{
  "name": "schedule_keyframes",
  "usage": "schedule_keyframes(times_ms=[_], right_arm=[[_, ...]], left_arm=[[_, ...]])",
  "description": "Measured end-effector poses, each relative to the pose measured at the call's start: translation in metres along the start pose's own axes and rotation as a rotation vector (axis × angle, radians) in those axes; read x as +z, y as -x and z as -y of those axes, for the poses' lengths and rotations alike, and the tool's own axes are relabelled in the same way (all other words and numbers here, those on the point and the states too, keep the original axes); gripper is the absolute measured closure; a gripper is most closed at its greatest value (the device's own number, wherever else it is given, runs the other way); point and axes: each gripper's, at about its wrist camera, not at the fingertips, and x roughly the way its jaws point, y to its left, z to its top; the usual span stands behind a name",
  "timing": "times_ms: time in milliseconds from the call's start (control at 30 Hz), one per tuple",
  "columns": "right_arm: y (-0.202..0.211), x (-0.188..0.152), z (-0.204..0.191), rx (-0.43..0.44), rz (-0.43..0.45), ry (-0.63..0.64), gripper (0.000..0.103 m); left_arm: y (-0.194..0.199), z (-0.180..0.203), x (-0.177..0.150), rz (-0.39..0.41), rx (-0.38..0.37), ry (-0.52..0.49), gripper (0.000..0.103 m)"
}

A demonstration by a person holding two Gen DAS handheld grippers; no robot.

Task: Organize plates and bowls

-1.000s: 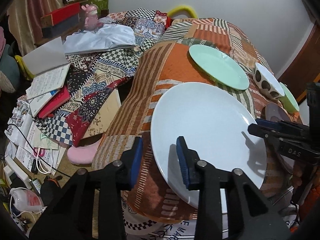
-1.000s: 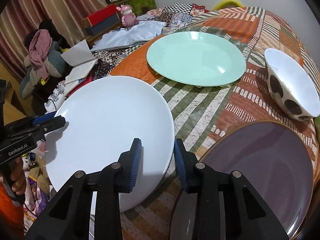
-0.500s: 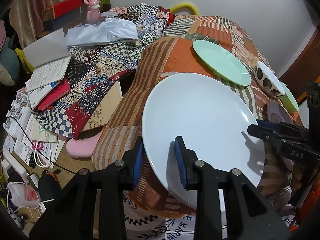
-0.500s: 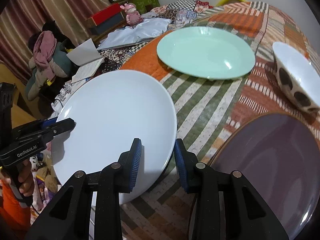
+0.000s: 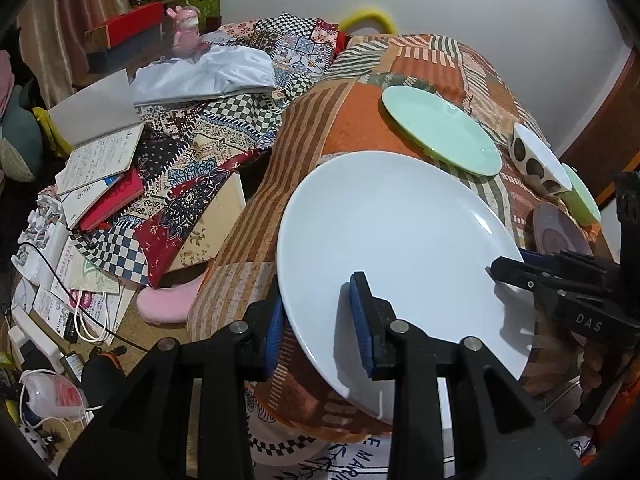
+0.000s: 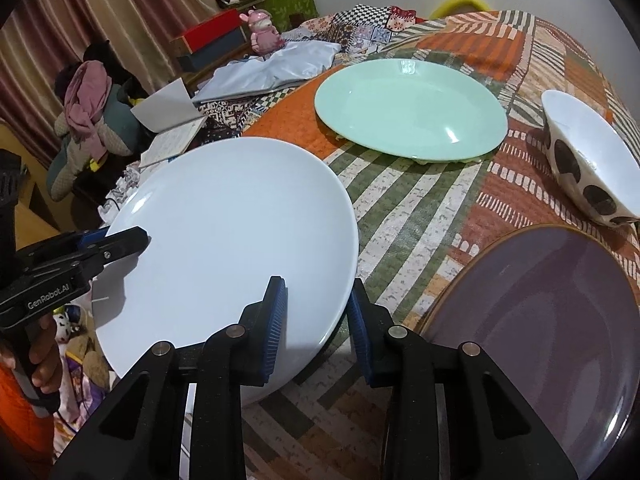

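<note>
Between your two grippers sits the white plate [image 5: 396, 248], caught at opposite rims. Your left gripper [image 5: 316, 320] has its jaws nearly closed across the near left edge, one blue pad under the rim, the other on the upper face. Your right gripper [image 6: 316, 320] grips the opposite rim the same way: left pad on top, right pad below the edge, jaws narrow. From the left wrist view the plate looks tilted, its near part jutting past the edge of the patchwork tablecloth [image 5: 320, 128]; whether the far rim touches the cloth, you cannot tell. Just right of your right gripper lies the purple plate [image 6: 540, 312], its rim near the right pad. Beyond the white plate rests the green plate [image 6: 408, 112], apart from it, with striped cloth bare between. A spotted bowl [image 6: 588, 164] sits at the far right, and a green bowl [image 5: 584, 196] just behind it in the left wrist view. Left of the table edge, books [image 5: 100, 184] and papers crowd the floor below.
</note>
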Motion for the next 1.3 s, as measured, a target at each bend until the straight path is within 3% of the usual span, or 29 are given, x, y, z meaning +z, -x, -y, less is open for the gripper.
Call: schedule_keyframes(times_ms=[467, 1300], right_arm=[[0.031, -0.004, 0.01, -0.007, 0.082, -0.028, 0.074], [0.098, -0.028, 0.051, -0.069, 0.244, -0.125, 0.074]], left_arm=[[0.021, 0.024, 0.004, 0.057, -0.014, -0.03, 0.072], [0.053, 0.106, 0.014, 0.146, -0.076, -0.155, 0.072]])
